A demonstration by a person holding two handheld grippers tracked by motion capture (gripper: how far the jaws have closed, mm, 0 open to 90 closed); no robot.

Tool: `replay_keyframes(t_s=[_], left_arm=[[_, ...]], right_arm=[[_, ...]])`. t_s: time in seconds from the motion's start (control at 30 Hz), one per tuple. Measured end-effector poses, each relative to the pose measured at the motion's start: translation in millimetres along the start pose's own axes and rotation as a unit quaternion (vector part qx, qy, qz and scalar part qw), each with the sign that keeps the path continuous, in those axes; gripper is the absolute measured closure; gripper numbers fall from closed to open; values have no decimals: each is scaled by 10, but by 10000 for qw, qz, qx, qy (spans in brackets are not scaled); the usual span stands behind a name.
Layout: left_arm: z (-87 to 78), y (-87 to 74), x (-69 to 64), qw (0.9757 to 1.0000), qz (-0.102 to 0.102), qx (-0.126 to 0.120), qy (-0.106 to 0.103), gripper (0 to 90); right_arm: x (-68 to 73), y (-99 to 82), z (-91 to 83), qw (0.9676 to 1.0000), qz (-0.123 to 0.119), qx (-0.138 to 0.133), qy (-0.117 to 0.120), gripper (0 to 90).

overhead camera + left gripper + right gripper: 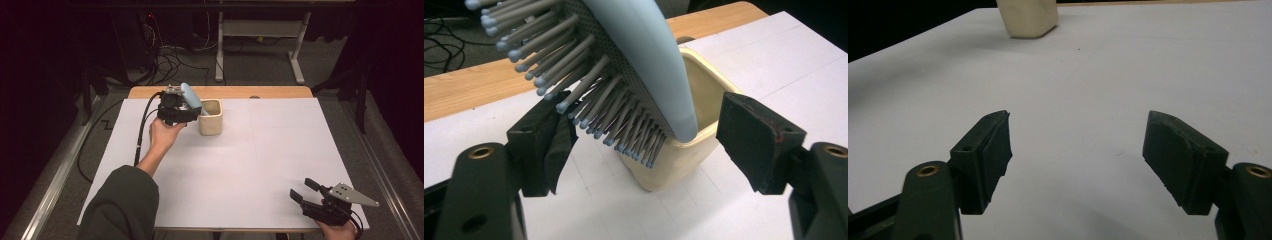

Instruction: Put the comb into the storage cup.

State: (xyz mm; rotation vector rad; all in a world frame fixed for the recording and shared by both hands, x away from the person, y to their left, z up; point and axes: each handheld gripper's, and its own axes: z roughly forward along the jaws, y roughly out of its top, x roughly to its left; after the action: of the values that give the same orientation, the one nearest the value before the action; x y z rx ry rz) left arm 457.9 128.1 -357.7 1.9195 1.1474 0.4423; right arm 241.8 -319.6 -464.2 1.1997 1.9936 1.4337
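A dark room lies behind the table [260,170], with cables [170,62] on the grey floor and a white desk frame [260,35] farther back. The table is covered by a white sheet, and a strip of bare wood shows along its far edge.

Near the far edge, left of the middle, stands a cream cup [210,117], open side up. A pale blue hairbrush [190,97] leans over its left rim, tilted, its head up and to the left. In the left gripper view the brush [624,70] has grey bristles with pale tips pointing down-left, and its narrow end dips just inside the cup [684,150].

The left gripper [176,109] is held just left of the cup, a hand [162,135] in a dark green sleeve behind it. Its jaws stand wide apart on either side of the brush; the left jaw is close to the bristles, and I cannot tell whether it touches them.

The right gripper [305,190] rests at the near right corner of the table, held by a hand [342,231] at the bottom edge. In the right gripper view its jaws are spread wide over bare white sheet, gripping nothing, with the cup [1028,17] well apart at the top.
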Motion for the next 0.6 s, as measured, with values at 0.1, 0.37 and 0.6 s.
replay_keyframes(t_s=[0.1,0.37,0.6], left_arm=[[-9,-11,-3,10000,11,-8,-9,246],[-34,-42,-2,10000,24,-37,-49,236],[-80,-67,-7,9999,61,-59,-69,237]], right_arm=[[0,0,0,10000,1,3,-3,282],[-1,0,0,10000,-10,-3,-8,282],[0,0,4,10000,-25,2,-11,282]])
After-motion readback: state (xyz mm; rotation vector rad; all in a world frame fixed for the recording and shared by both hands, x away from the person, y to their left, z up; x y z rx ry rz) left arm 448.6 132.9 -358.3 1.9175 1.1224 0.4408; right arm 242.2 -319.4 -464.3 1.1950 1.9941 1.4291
